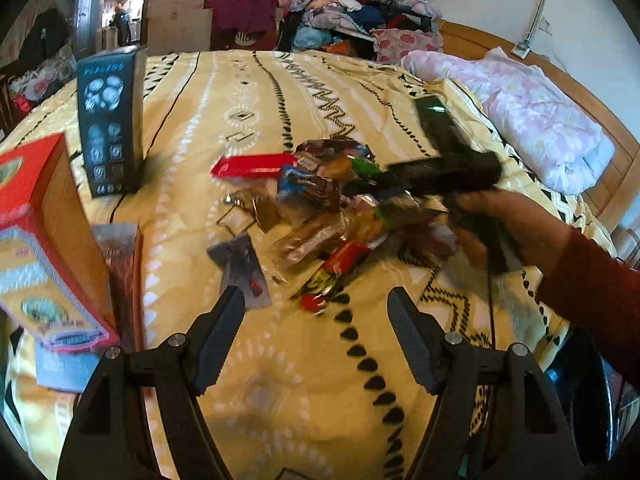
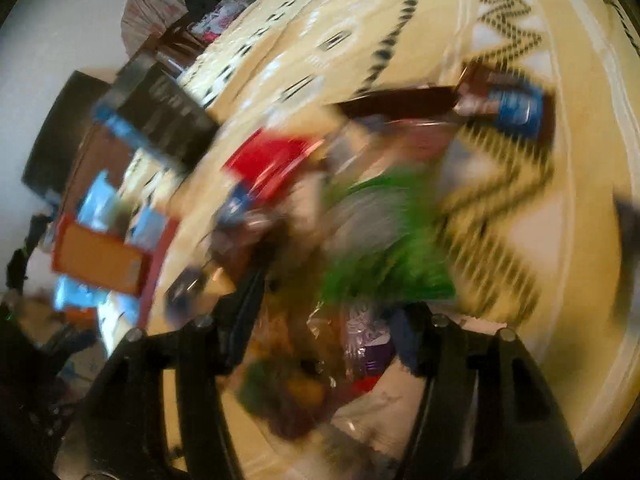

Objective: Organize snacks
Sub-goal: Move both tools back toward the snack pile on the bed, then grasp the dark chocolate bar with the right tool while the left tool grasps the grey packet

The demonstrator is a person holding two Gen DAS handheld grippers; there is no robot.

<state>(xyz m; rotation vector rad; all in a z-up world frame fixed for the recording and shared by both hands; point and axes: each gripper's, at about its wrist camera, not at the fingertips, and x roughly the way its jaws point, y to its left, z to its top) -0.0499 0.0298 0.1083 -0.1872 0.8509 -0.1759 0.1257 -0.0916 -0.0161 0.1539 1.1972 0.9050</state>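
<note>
Item: loose snack packets (image 1: 320, 208), a mixed heap of foil and plastic wrappers, lying ahead of the left gripper (image 1: 316, 300) and just beyond its fingertips (image 1: 234, 300). Judged light, crinkly and slippery, contents likely brittle; each is best taken by a flat sealed end or across its narrow width, gently.

Singles: red bar packet (image 1: 252, 166) lying at the far side of the heap from the fingers; grey sachet (image 1: 244, 272) lying just off the left fingertip, apart from the rest.

Left gripper: fingers standing spread, nothing between them, hovering short of the heap.

Right gripper (image 2: 324, 308): in a person's hand (image 1: 508, 224), red sleeve (image 1: 592, 292) showing; fingers appear parted over a green packet (image 2: 384, 248) and other wrappers, but the view is smearing badly and whether the pads are pressing on anything cannot be told.

Containers: red carton (image 1: 44, 240) and dark printed box (image 1: 112, 120) standing upright to the left of the left fingers, well clear of the heap.

Surface: soft yellow patterned bedspread (image 1: 280, 380), giving underfoot, so packets are sinking slightly.

Room: pink quilt (image 1: 532, 120) and piled clothes (image 1: 340, 4) lying far beyond the fingers
</note>
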